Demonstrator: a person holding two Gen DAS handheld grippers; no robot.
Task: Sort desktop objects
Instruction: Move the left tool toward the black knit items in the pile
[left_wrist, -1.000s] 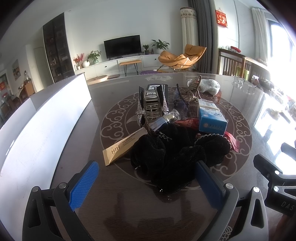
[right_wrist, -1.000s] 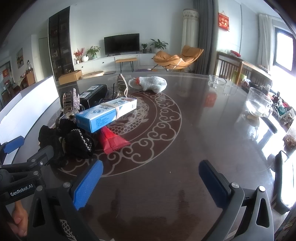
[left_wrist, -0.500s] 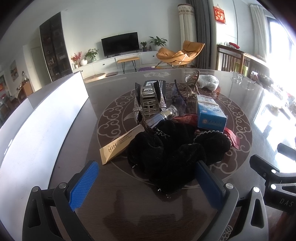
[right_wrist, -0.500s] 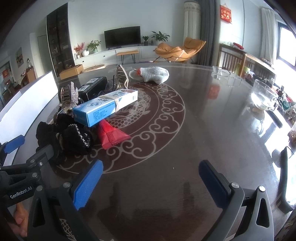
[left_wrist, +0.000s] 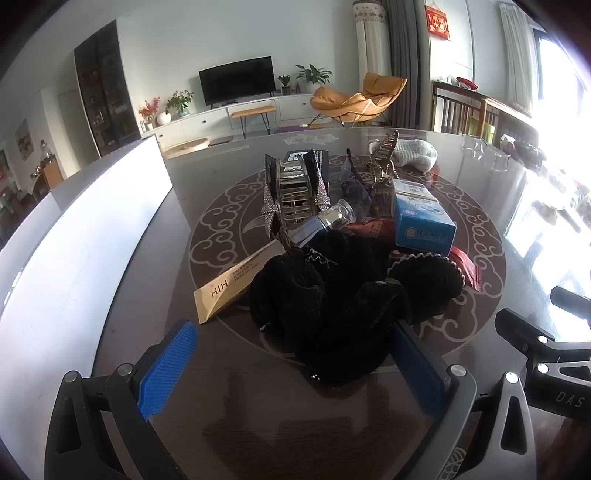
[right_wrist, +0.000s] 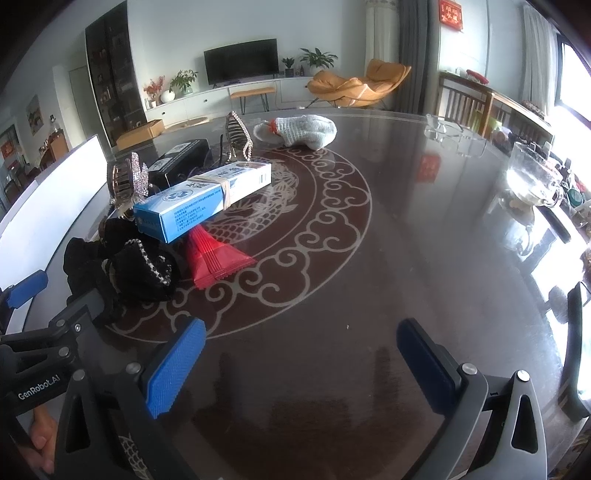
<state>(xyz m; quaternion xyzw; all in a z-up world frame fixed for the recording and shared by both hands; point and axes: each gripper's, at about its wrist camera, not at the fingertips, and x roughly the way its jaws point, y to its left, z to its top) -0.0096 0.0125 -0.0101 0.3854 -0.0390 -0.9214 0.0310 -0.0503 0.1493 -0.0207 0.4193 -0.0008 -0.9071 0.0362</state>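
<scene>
A heap of objects lies on the dark round table (left_wrist: 229, 413): black scrunchies (left_wrist: 332, 295), a gold box marked HIH (left_wrist: 236, 280), a blue carton (left_wrist: 423, 218), a red packet (right_wrist: 214, 254), jewelled hair claws (left_wrist: 295, 188), a small bottle (left_wrist: 325, 221). My left gripper (left_wrist: 291, 362) is open, its pads on either side of the near edge of the scrunchies. My right gripper (right_wrist: 299, 365) is open and empty over bare table, right of the heap. The blue carton (right_wrist: 203, 199) and scrunchies (right_wrist: 125, 266) also show in the right wrist view.
A white board (left_wrist: 74, 229) runs along the table's left edge. A grey knitted sock (right_wrist: 303, 127) lies at the far side. Glassware (right_wrist: 532, 181) stands at the right edge. The left gripper's body (right_wrist: 40, 358) shows in the right wrist view.
My left gripper has moved slightly forward toward the scrunchies. My right gripper has edged forward and a little right. Both stay open.
</scene>
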